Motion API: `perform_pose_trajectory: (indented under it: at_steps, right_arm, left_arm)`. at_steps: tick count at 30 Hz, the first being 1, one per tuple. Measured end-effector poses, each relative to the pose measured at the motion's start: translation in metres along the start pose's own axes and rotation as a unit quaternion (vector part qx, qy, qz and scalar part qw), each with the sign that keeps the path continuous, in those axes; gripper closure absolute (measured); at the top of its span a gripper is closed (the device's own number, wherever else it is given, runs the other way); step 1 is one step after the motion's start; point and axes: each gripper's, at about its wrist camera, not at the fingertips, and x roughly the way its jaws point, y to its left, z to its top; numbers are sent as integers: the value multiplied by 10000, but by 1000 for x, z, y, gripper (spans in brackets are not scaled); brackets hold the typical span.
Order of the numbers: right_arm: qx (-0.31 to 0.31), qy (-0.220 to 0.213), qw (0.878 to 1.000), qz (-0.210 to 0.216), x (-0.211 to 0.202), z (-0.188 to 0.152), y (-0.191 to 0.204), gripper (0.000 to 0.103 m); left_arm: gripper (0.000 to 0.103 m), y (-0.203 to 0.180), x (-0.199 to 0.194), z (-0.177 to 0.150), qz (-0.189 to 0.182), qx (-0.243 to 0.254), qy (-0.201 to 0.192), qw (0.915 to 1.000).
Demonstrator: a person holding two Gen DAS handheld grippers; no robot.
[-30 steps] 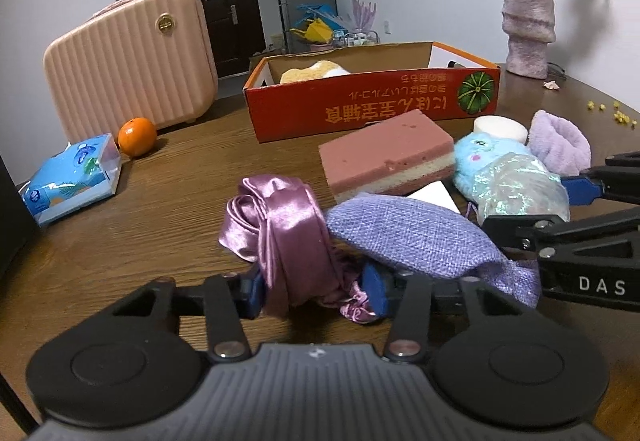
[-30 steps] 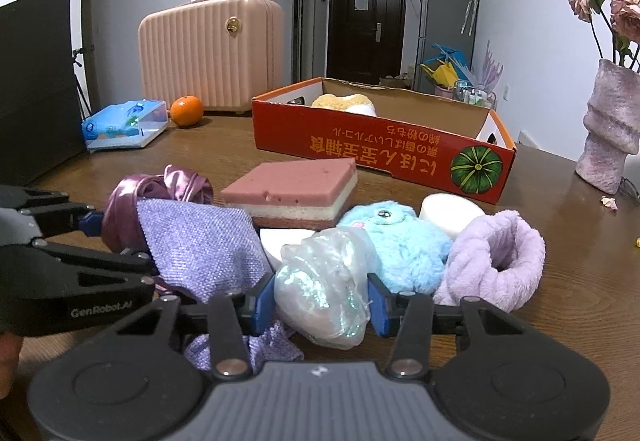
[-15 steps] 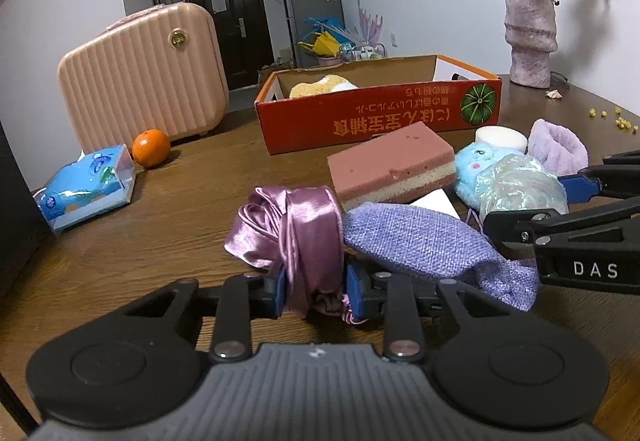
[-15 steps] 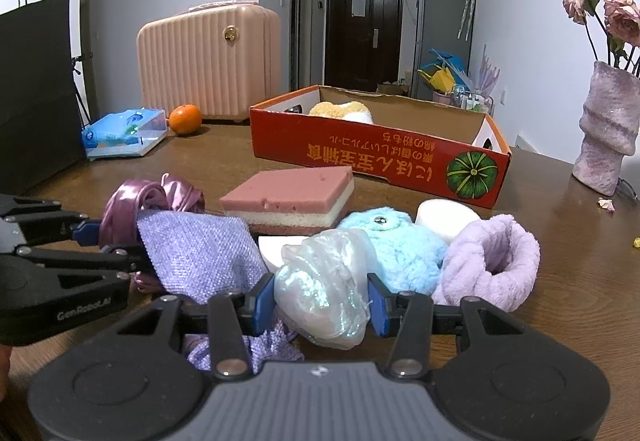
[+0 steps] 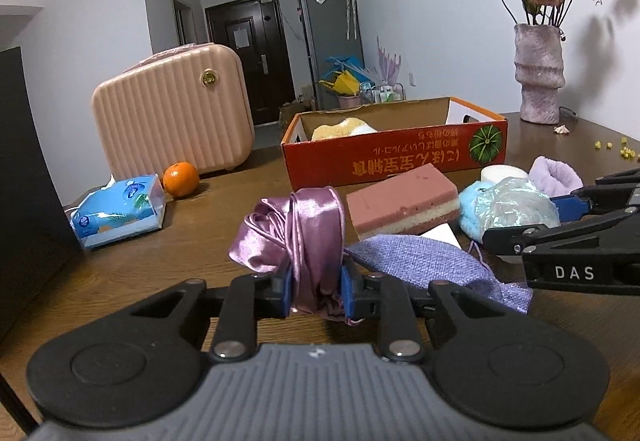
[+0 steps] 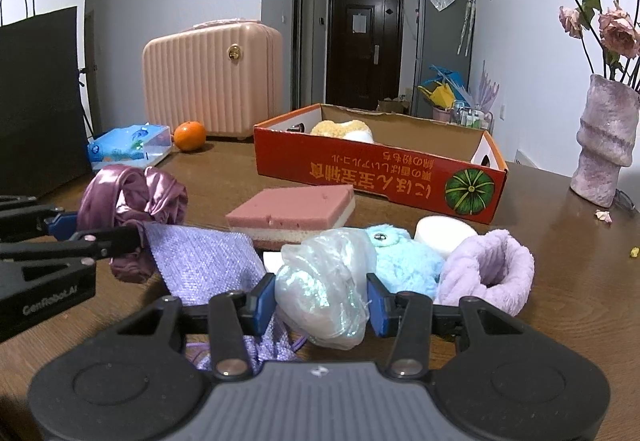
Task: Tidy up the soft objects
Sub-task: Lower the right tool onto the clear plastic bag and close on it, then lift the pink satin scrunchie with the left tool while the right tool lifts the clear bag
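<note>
Left gripper (image 5: 314,291) clenching pink satin cloth (image 5: 298,229), bundle standing upright; red box (image 5: 394,157) lying at 1 o'clock — right gripper (image 6: 322,305) pinching iridescent pouch (image 6: 320,299), box at 12 o'clock, similarly near.

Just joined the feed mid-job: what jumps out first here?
The left hand-held gripper is clamped on a purple satin cloth, and the right hand-held gripper brackets an iridescent plastic bundle in the soft pile. Behind them stands the red cardboard box, holding a yellow plush.
</note>
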Motion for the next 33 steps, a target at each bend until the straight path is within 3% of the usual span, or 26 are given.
perform_pose_trajectory:
  at_steps: [20,33]
  right_arm:
    - [51,-288,9996,-7,-20,6,3,58]
    - [19,-509,9987,-76,-31,14,0,58]
  left_arm:
    - [80,5,-22,10,-85,-391,-284,9988]
    - [80,-2,-30,23,-192,-374,-475,9980]
